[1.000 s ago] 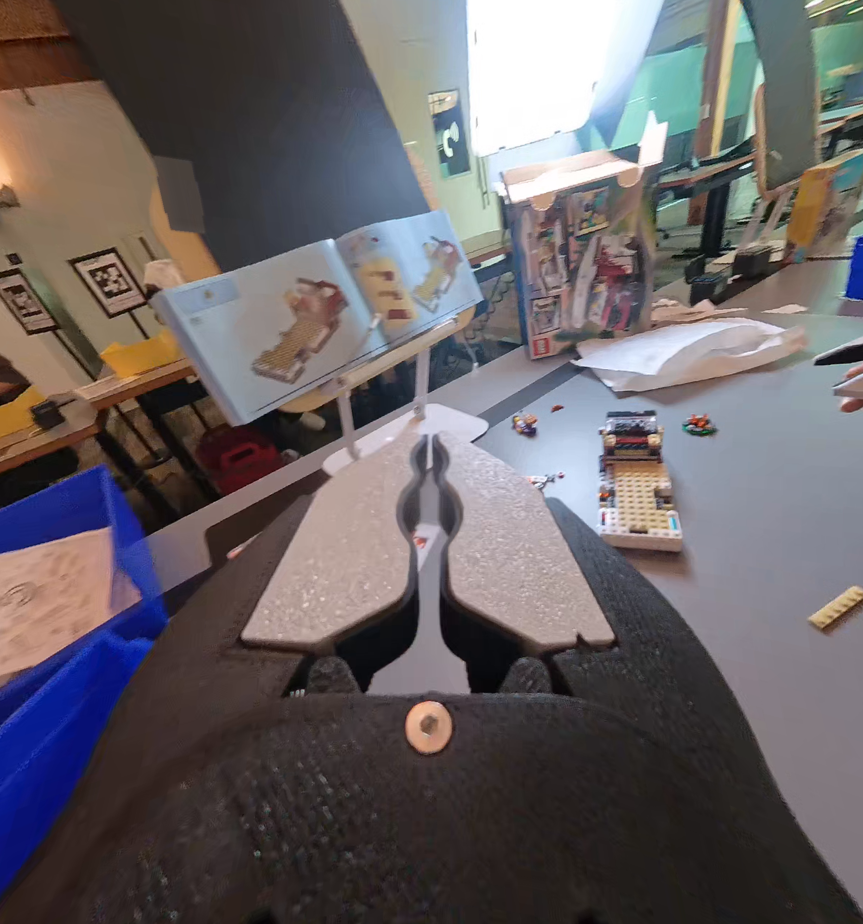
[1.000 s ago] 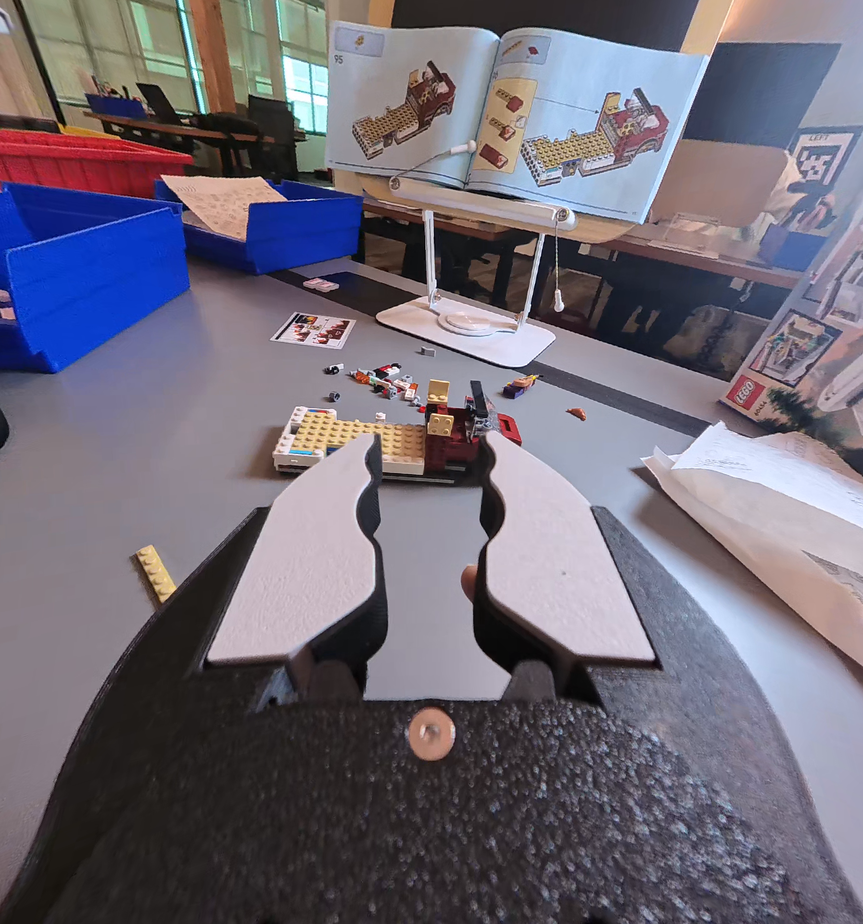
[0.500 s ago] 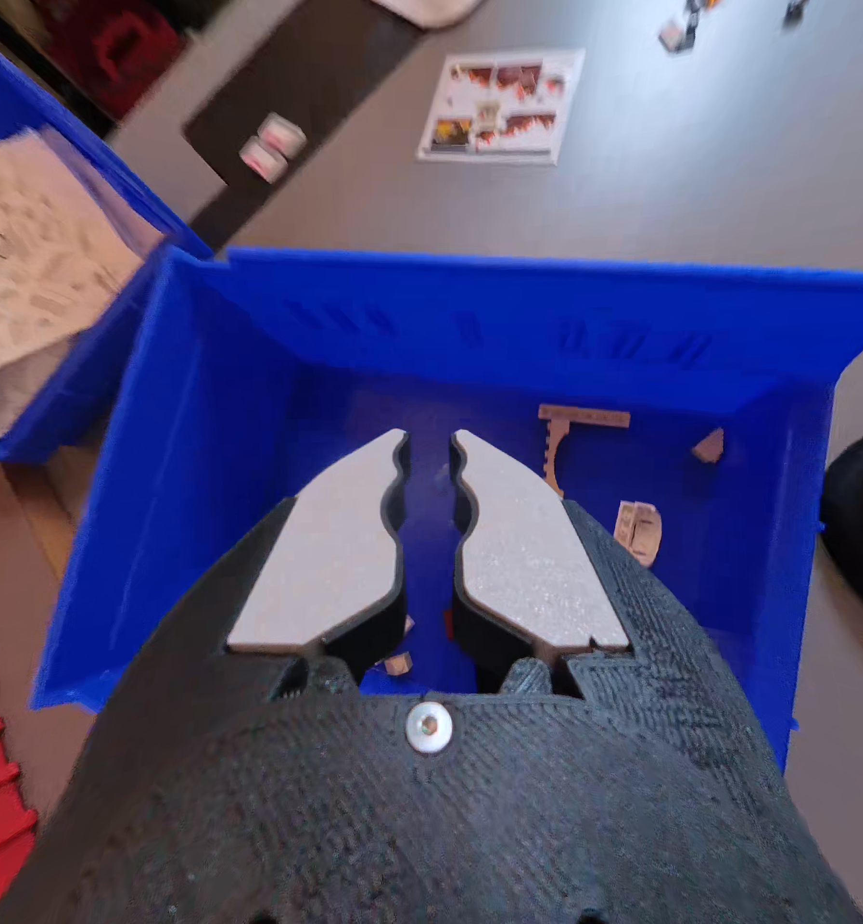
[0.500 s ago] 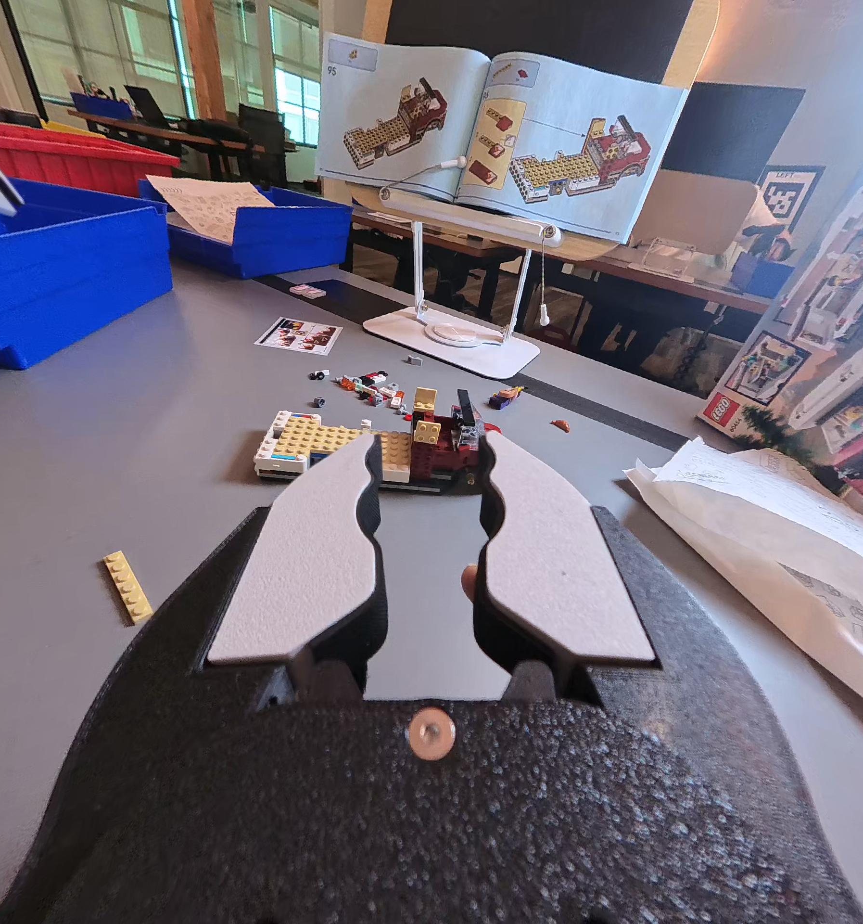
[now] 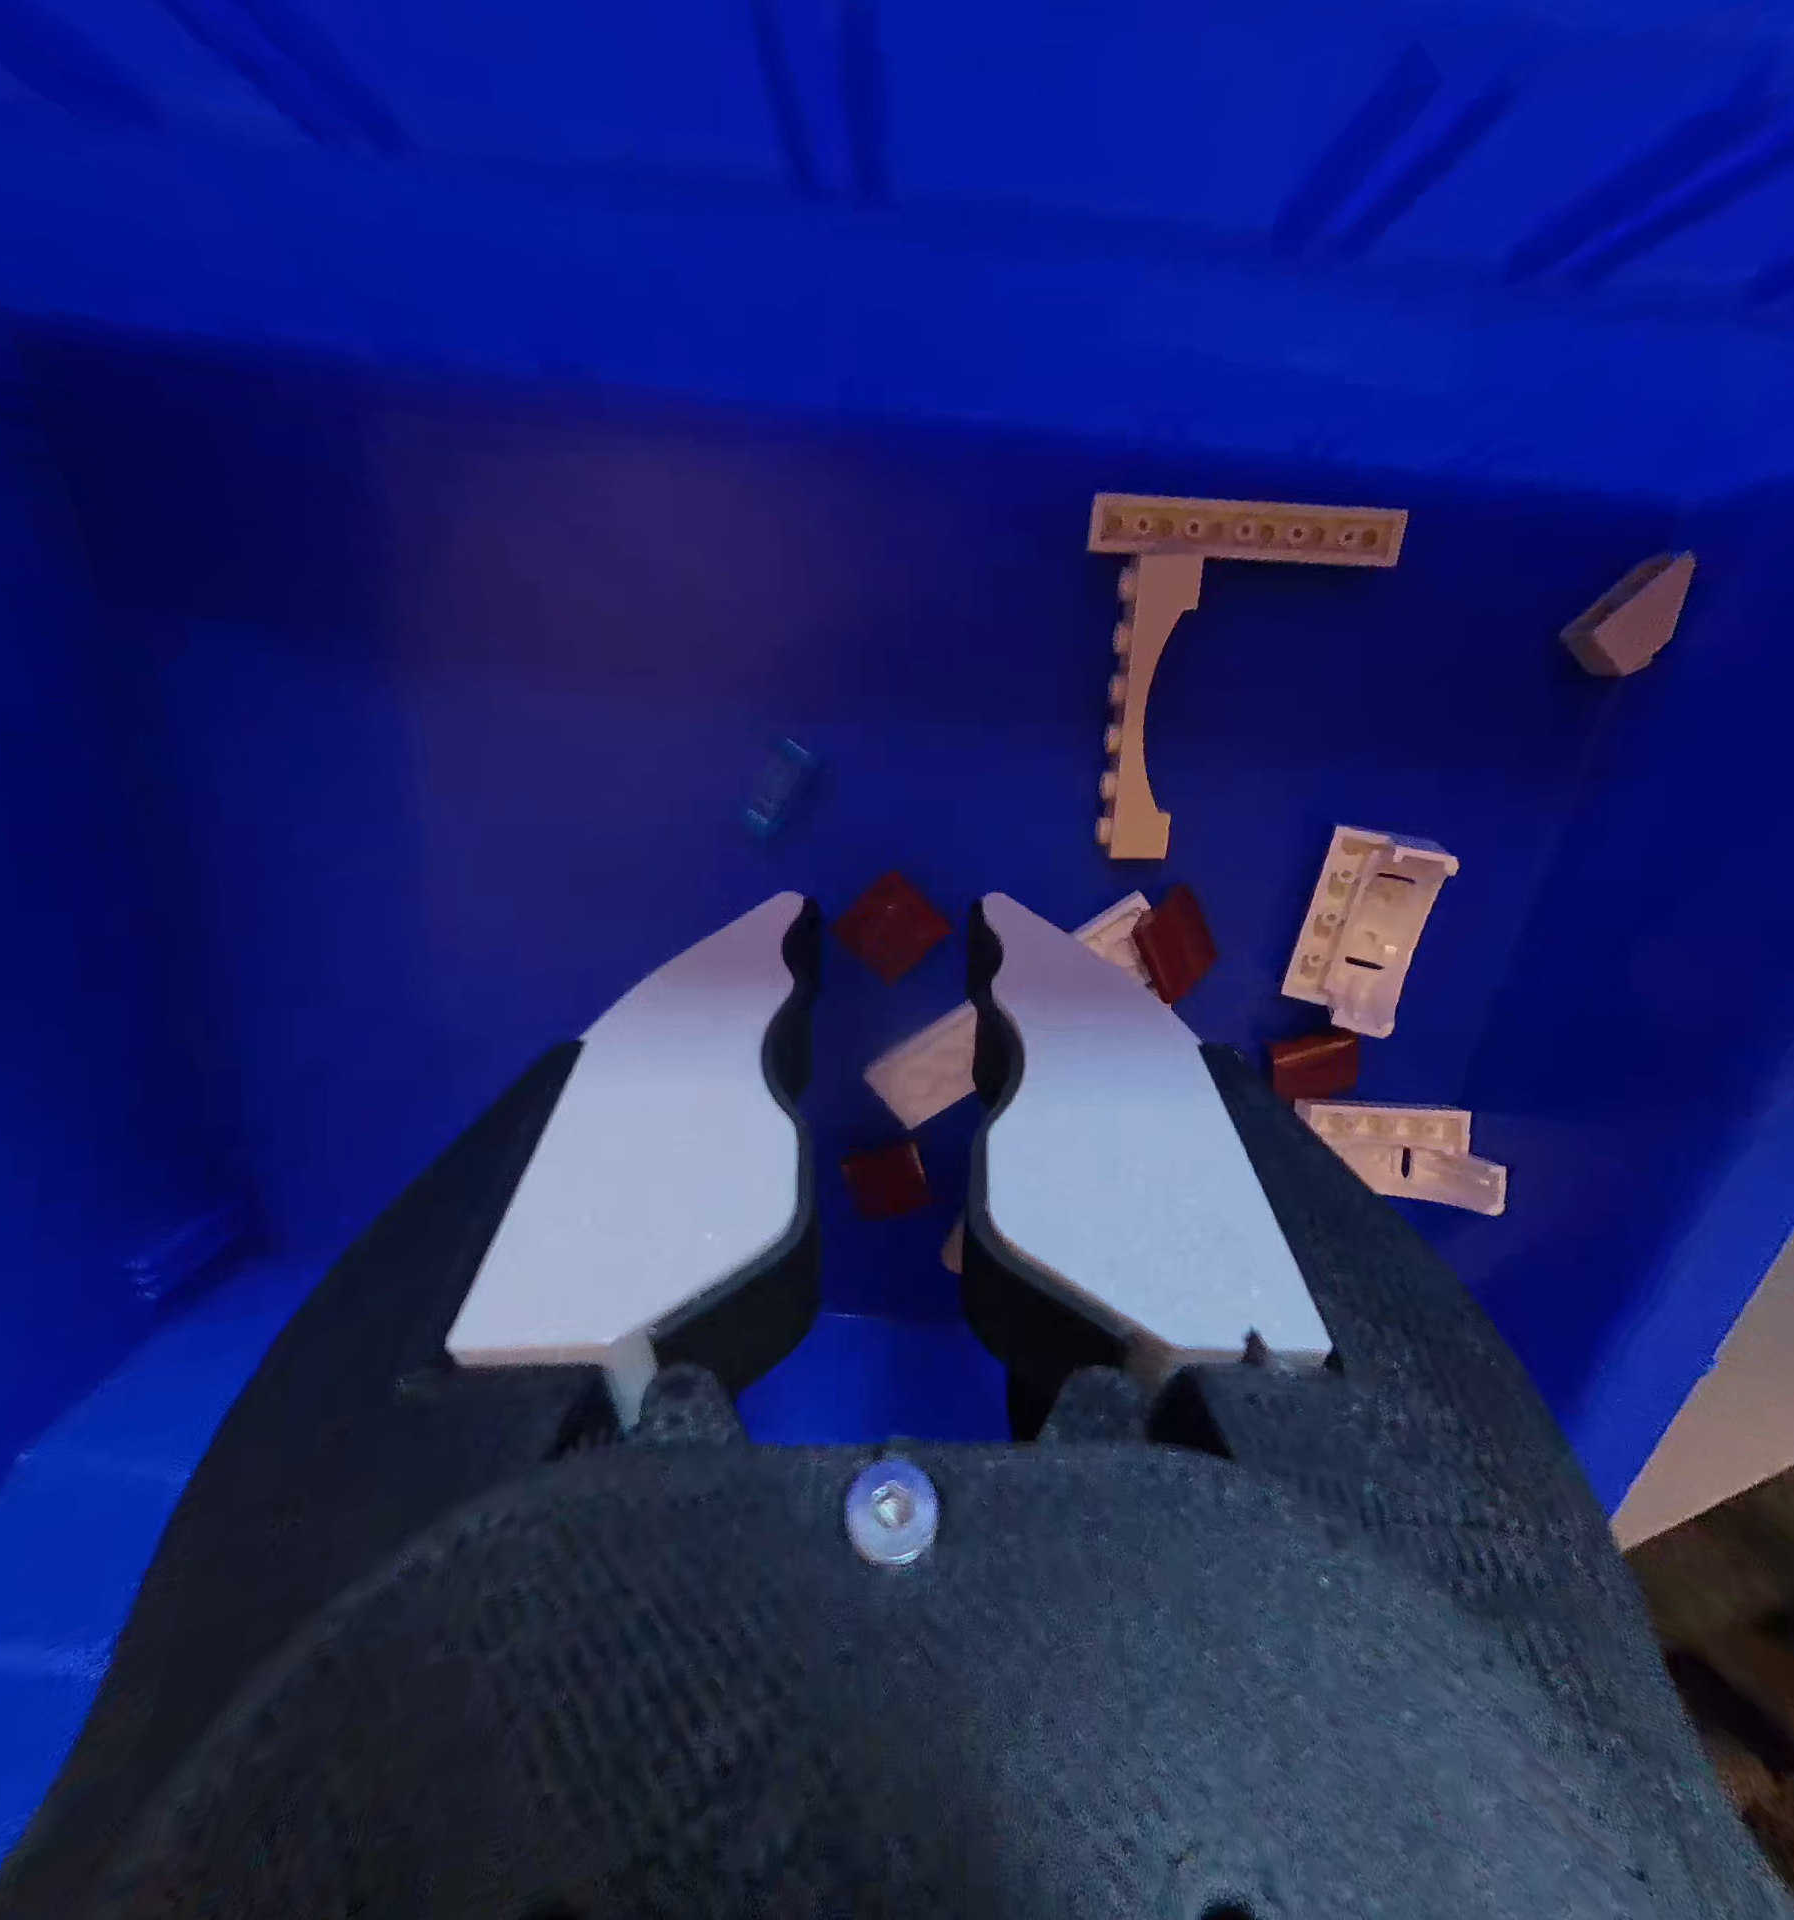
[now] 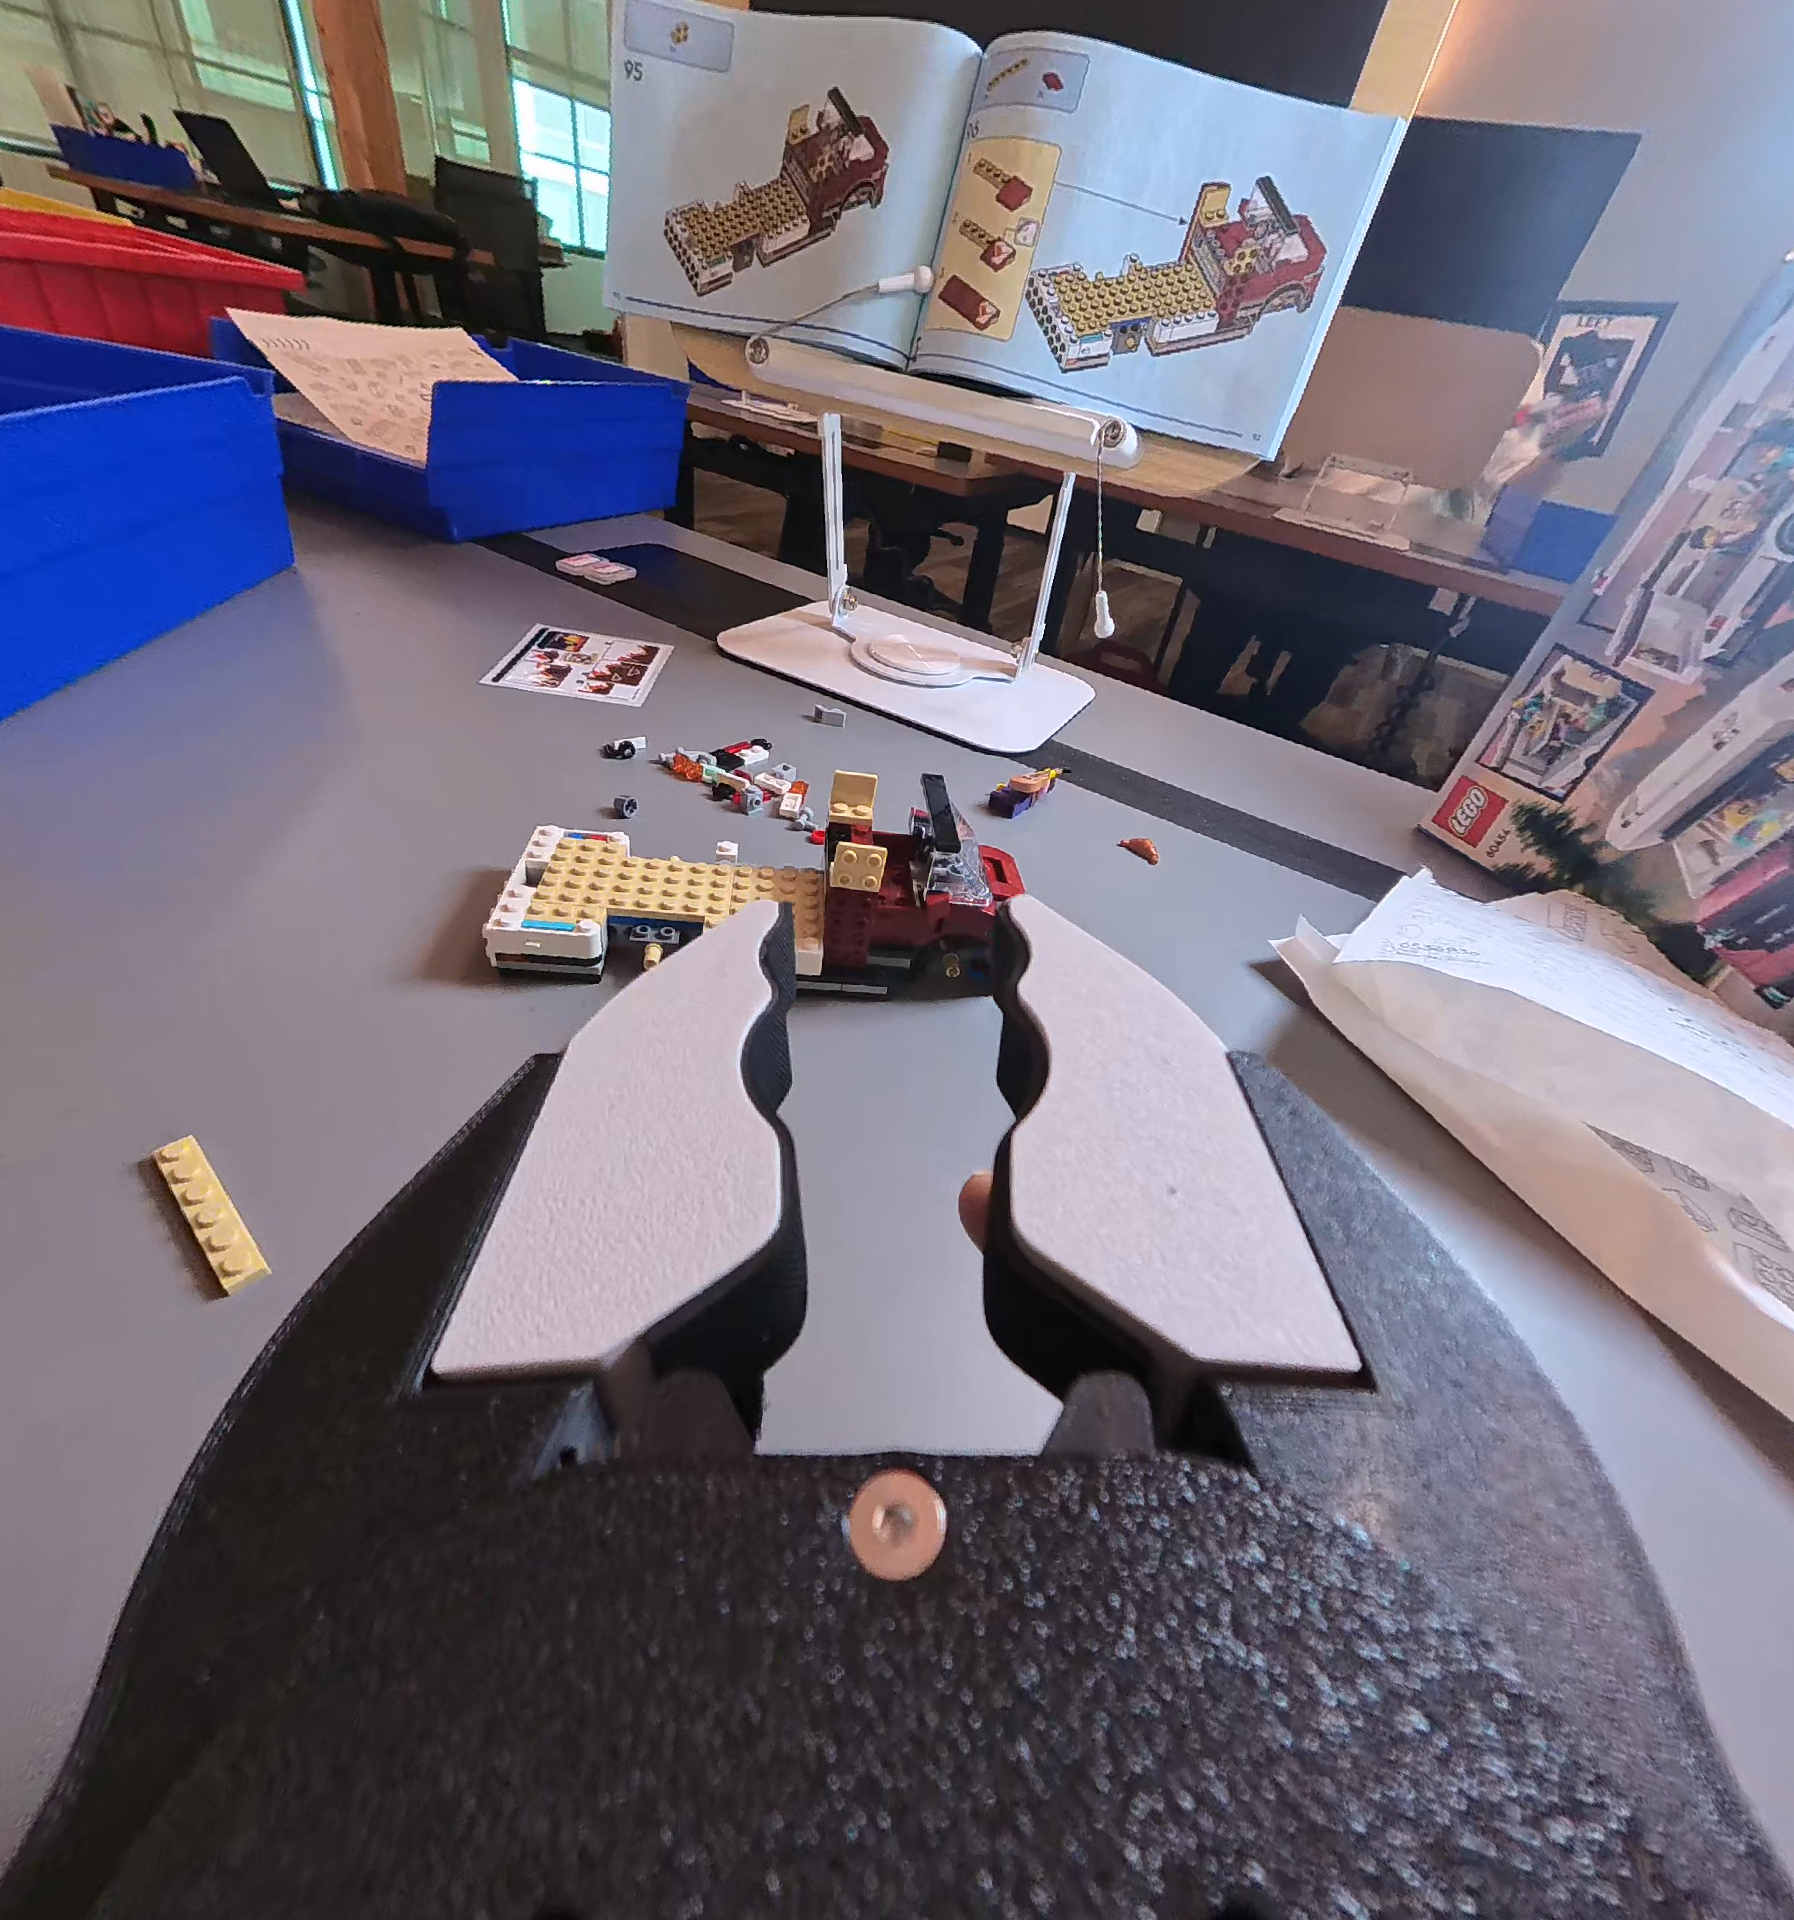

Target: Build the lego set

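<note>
Dark red square bricks lie scattered on the floor of the blue plastic bin that my left gripper is pointing down into. One dark red square tile sits on the bin floor just beyond the fingertips, in line with the gap; I see the jaws partly open with nothing clamped between them. A white flat plate and another small dark red brick show through the gap lower down, lying on the floor beneath the fingers. Off to the right are a third dark red brick, a tan arch piece with studs, a white bracket-shaped piece and a grey wedge near the bin's far right corner. A small blue brick lies apart, up and left of the fingertips.

My right gripper hovers over the grey tabletop, jaws moderately open and holding nothing. Just beyond its tips stands the part-built tan and dark red brick vehicle. A pale yellow studded strip lies to the left, a white paper bag to the right, and an open instruction booklet rests on a white stand farther back.
</note>
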The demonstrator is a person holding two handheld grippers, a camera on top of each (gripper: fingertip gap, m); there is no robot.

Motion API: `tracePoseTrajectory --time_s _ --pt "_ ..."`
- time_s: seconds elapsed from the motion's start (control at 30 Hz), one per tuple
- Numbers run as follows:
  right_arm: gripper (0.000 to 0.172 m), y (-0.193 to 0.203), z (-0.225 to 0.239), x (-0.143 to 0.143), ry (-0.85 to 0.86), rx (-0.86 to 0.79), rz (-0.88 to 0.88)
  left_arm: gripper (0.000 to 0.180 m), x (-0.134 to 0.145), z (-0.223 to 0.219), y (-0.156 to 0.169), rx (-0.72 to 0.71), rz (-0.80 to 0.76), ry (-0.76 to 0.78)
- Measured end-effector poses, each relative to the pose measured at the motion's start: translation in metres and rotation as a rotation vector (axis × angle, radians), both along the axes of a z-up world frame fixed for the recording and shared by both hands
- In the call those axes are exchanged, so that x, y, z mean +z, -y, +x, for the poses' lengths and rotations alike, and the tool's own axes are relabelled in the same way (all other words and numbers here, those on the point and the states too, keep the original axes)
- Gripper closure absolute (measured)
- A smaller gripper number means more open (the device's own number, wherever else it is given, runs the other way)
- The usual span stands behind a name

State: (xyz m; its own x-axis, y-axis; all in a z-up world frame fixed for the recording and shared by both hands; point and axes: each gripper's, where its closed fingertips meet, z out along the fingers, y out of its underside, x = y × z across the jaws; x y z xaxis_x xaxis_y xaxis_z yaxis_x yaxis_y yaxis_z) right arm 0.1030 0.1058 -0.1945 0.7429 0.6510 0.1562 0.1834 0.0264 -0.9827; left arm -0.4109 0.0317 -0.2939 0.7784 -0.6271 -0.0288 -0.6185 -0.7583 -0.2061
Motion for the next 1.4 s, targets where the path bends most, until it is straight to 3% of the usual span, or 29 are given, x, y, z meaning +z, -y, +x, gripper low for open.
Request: tracePoseTrajectory --time_s 0.07,0.17,0.3,0.47,0.57,0.73,0.83,1.0,1.1,1.23,1.33,1.4 --pt "0.135 0.0 0.0 0.0 0.001 0.002 -0.002 0.153 -0.008 -0.002 0.004 0.009 -0.038 -0.026" --pt "0.135 0.001 0.0 -0.001 0.005 0.004 0.001 0.174 -0.008 -0.001 0.006 0.019 -0.052 -0.013" --pt "0.136 0.003 -0.001 0.002 -0.003 0.014 0.007 0.175 -0.005 0.001 0.008 0.001 -0.04 -0.017" --pt "0.136 0.007 0.0 0.005 -0.018 0.029 0.015 0.175 0.035 0.014 -0.003 0.051 0.088 0.14" --pt "0.136 0.01 -0.002 0.009 -0.031 0.047 0.022 0.175 0.082 0.05 -0.005 0.037 0.192 0.402" --pt "0.138 0.027 -0.027 0.016 -0.015 0.174 0.056 0.176 0.179 0.164 0.011 -0.076 0.344 0.954" --pt "0.137 0.052 -0.064 0.027 0.061 0.327 0.139 0.176 0.202 0.232 0.018 -0.087 0.322 1.218" --pt "0.136 0.087 -0.12 0.052 0.18 0.504 0.339 0.176 0.19 0.329 0.007 -0.007 0.138 1.55" --pt "0.136 0.083 -0.132 0.062 0.124 0.483 0.275 0.176 0.176 0.371 -0.006 0.112 0.043 1.691" --pt "0.135 0.07 -0.13 0.06 0.062 0.381 0.202 0.176 0.158 0.404 -0.012 0.221 0.014 1.728" --pt "0.154 0.063 -0.125 0.057 0.085 0.295 0.246 0.176 0.155 0.406 -0.016 0.296 0.009 1.754" --pt "0.154 0.061 -0.124 0.055 0.092 0.275 0.253 0.176 0.153 0.405 -0.019 0.341 0.033 1.755"
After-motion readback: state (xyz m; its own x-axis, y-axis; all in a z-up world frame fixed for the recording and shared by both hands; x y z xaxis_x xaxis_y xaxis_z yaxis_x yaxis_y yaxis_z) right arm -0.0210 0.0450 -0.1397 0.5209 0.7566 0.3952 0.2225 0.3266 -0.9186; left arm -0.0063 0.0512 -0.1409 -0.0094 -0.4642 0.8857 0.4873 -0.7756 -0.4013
